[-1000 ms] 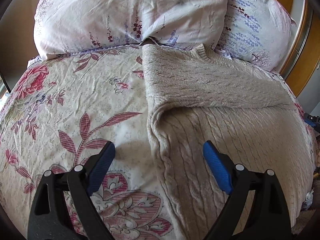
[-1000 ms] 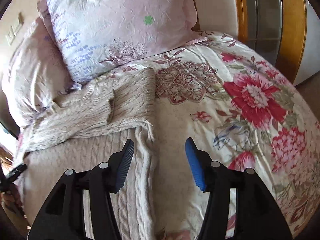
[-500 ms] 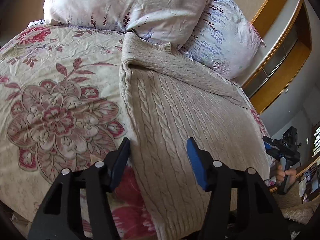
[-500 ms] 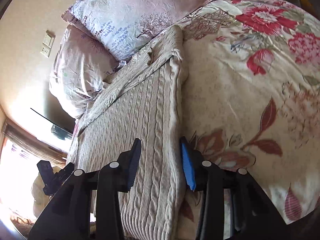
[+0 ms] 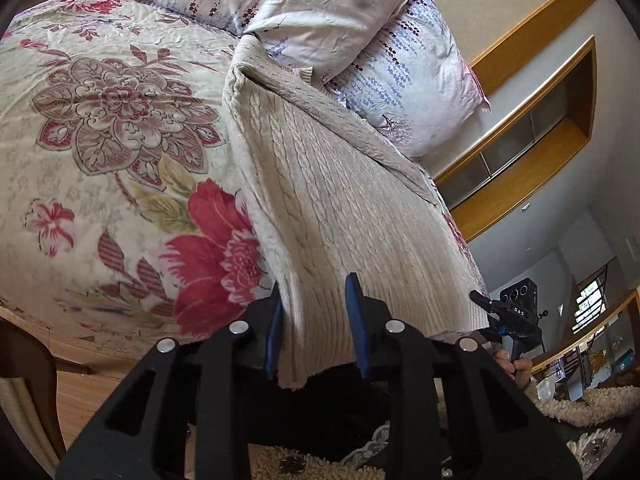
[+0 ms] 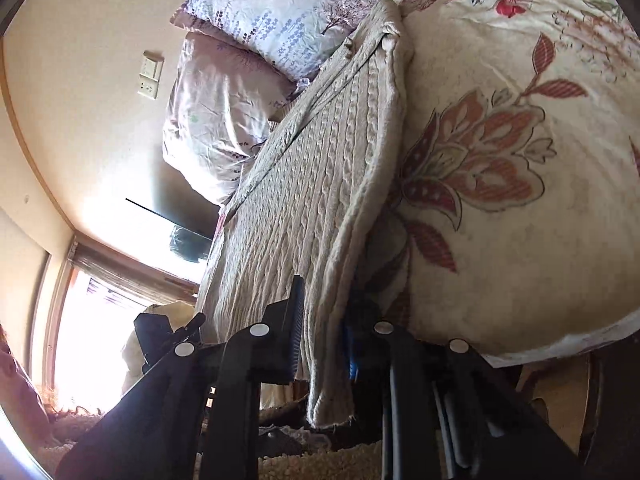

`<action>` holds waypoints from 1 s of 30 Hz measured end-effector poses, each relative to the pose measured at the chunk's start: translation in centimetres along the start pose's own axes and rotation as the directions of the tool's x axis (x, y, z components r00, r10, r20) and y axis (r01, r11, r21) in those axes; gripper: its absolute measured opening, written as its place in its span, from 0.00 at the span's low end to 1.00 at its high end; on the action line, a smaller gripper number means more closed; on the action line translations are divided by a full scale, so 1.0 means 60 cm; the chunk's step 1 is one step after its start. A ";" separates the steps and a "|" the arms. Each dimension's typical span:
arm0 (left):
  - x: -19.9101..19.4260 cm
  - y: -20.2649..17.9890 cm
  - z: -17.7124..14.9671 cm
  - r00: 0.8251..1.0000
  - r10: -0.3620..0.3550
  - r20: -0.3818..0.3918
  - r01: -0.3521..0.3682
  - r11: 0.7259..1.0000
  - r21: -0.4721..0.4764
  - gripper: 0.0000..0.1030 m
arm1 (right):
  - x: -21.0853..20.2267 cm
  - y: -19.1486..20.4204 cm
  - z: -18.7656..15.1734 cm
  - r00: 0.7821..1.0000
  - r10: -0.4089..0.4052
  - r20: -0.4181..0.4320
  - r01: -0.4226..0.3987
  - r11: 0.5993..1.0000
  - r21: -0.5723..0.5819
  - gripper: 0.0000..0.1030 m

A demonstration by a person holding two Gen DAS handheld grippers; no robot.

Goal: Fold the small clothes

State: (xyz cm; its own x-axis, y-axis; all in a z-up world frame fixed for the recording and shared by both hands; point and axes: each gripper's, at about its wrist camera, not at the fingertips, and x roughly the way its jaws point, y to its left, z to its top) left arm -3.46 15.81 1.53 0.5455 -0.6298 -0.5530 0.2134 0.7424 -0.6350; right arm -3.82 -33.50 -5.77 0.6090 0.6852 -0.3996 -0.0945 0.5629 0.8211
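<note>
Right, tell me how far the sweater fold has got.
Done: sleeves folded in across the sweater near the pillows. In hand: left gripper and right gripper each straddle a hem corner. Left: carry the hem up toward the collar.

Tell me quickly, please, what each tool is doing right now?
Left tool: open, its fingers astride the hem of the sweater.
Right tool: open, astride the sweater's other hem corner.
</note>
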 end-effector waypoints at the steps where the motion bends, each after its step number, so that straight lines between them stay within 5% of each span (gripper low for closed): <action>1: 0.000 -0.002 -0.002 1.000 -0.001 -0.001 0.001 1.000 0.000 0.27 | -0.001 -0.002 -0.002 1.000 0.014 0.004 -0.014 1.000 0.007 0.19; 3: 0.000 -0.006 -0.003 1.000 0.006 -0.001 -0.006 1.000 0.001 0.27 | -0.001 -0.007 -0.005 1.000 0.030 0.009 -0.030 0.999 0.017 0.19; 7: 0.016 -0.015 -0.005 0.998 0.030 -0.057 -0.030 1.000 0.010 0.08 | 0.004 -0.003 -0.008 1.000 0.029 -0.008 -0.029 1.000 0.006 0.16; 13: 0.010 -0.032 0.027 0.999 0.030 -0.031 -0.028 0.998 0.064 0.06 | -0.002 0.012 0.006 0.997 0.069 0.043 -0.069 0.997 -0.019 0.08; 21: 0.016 -0.042 0.162 0.991 0.035 0.127 -0.051 0.991 0.124 0.06 | -0.008 0.066 0.094 0.969 0.147 0.198 -0.124 0.985 -0.123 0.08; 30: 0.119 -0.004 0.338 0.977 0.087 0.193 -0.092 0.996 0.020 0.06 | 0.051 0.081 0.256 0.955 0.103 0.278 -0.073 0.991 -0.114 0.08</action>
State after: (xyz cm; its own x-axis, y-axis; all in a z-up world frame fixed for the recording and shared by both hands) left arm 16.82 15.77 8.65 0.7081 -0.5072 -0.4912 0.1783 0.8016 -0.5706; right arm 9.69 -35.77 3.25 0.7908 0.5838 -0.1841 -0.2282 0.5603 0.7963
